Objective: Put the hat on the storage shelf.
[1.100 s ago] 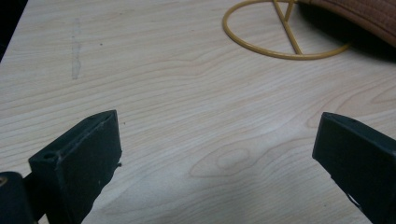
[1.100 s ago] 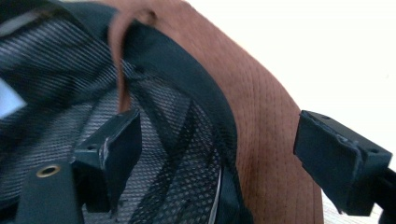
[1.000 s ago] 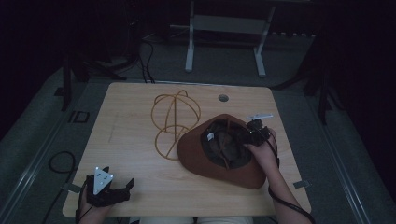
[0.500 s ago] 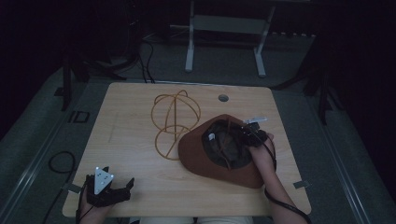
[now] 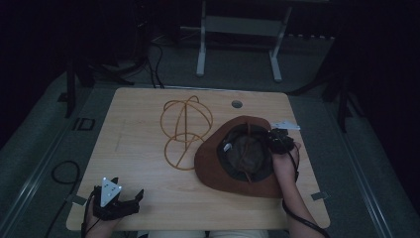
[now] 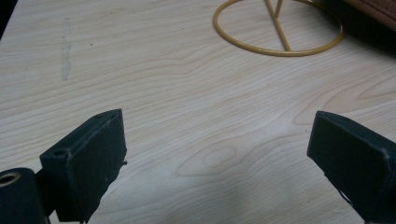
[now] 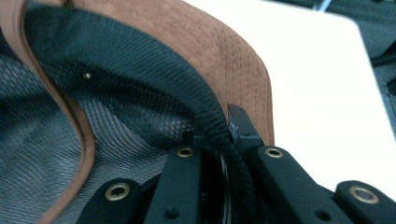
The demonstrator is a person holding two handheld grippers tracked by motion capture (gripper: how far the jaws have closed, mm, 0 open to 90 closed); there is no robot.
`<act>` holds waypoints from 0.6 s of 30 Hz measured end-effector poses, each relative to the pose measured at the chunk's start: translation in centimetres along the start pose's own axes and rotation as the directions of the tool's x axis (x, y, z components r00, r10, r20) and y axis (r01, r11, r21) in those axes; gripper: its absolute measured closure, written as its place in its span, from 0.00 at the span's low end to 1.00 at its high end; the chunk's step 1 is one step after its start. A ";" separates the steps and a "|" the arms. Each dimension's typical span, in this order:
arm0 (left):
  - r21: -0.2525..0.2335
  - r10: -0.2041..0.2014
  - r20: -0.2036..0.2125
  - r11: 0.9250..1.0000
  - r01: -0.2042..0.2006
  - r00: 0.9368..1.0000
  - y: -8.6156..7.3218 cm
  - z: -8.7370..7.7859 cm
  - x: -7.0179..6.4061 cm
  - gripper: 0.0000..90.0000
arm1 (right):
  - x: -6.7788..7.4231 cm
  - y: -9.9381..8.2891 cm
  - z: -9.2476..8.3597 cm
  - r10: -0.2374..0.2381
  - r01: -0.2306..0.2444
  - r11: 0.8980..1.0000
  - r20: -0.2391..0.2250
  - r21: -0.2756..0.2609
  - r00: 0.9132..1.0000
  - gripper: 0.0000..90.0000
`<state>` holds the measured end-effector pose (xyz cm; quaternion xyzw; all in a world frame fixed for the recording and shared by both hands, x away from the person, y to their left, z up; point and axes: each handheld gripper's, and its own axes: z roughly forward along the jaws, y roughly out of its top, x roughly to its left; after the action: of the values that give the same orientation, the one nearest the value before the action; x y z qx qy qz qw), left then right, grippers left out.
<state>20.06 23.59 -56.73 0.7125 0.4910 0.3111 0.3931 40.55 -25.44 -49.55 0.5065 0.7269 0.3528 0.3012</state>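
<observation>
Brown suede hat is clenched at its rim by our right gripper. Our left gripper rests released on the counter. Next we probably lift it toward the yellow wire stand.

The left gripper sits low at the near left corner of the worktop, held in the left hand, its fingers spread wide apart with bare wood between them. The right gripper reaches forward from the right forearm, its fingers closed tight on the hat at its edge.
</observation>
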 end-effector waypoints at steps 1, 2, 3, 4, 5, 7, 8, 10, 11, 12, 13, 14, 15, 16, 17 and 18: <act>-0.005 -0.004 0.003 1.000 0.004 1.000 0.1 -0.1 0.0 0.06 | -0.1 0.3 -0.5 0.008 -0.008 1.000 -0.008 -0.010 1.000 0.94; -0.013 -0.014 0.003 1.000 0.014 1.000 0.2 -0.2 0.0 0.06 | -0.2 0.5 -0.9 0.015 -0.015 1.000 -0.013 -0.017 1.000 0.94; -0.019 -0.020 0.012 1.000 0.020 1.000 0.3 -0.4 0.0 0.06 | -0.3 0.8 -1.4 0.018 -0.018 0.999 -0.018 -0.028 1.000 0.94; -0.023 -0.025 0.017 0.999 0.025 1.000 0.5 -0.5 0.0 0.06 | -0.3 1.0 -1.9 0.015 -0.015 0.999 -0.016 -0.041 1.000 0.94; -0.023 -0.025 0.016 0.999 0.026 1.000 0.7 -0.6 -0.1 0.06 | -0.4 1.2 -2.4 0.014 -0.014 0.999 -0.015 -0.050 1.000 0.94; -0.022 -0.020 0.029 1.000 0.020 0.999 1.0 -0.6 -0.3 0.06 | -0.6 1.5 -3.2 0.029 -0.031 0.997 -0.028 -0.069 0.999 0.94; -0.020 -0.010 0.039 1.000 0.011 0.999 1.1 -0.7 -0.5 0.06 | -0.7 1.6 -3.6 0.033 -0.036 0.996 -0.032 -0.080 0.999 0.94; -0.020 0.015 0.047 1.000 -0.014 0.999 1.4 -0.7 -1.0 0.06 | -0.9 1.8 -4.4 0.039 -0.042 0.995 -0.035 -0.096 0.999 0.94; -0.022 0.024 0.055 0.999 -0.023 0.998 1.5 -0.7 -1.2 0.07 | -1.0 1.8 -4.7 0.039 -0.043 0.994 -0.036 -0.101 0.999 0.94; -0.020 0.028 0.065 0.999 -0.027 0.997 1.7 -0.6 -1.5 0.07 | -1.0 1.9 -5.0 0.039 -0.043 0.994 -0.035 -0.104 0.999 0.94; -0.020 0.030 0.073 0.999 -0.029 0.997 1.9 -0.6 -1.7 0.07 | -1.2 1.9 -5.2 0.043 -0.047 0.993 -0.034 -0.107 0.998 0.94; -0.024 0.035 0.081 0.999 -0.033 0.996 2.0 -0.6 -1.9 0.07 | -1.4 1.9 -5.4 0.050 -0.054 0.992 -0.039 -0.113 0.998 0.94; -0.024 0.044 0.080 0.999 -0.042 0.996 2.2 -0.5 -2.1 0.07 | -1.5 1.9 -5.5 0.054 -0.058 0.991 -0.041 -0.117 0.998 0.94; -0.023 0.048 0.085 0.999 -0.046 0.995 2.4 -0.4 -2.3 0.07 | -1.5 1.9 -5.7 0.057 -0.061 0.991 -0.039 -0.122 0.998 0.94; -0.023 0.055 0.095 0.998 -0.054 0.994 2.6 -0.4 -2.4 0.07 | -1.6 1.9 -5.9 0.059 -0.064 0.989 -0.040 -0.130 0.997 0.94; -0.025 0.062 0.098 0.998 -0.060 0.993 2.9 -0.3 -2.6 0.07 | -1.7 1.9 -6.1 0.064 -0.069 0.988 -0.041 -0.136 0.997 0.94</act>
<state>20.29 20.60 -54.26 0.7373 0.4455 0.2929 0.4149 37.22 -27.92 -44.40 0.5019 0.6888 0.4213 0.3100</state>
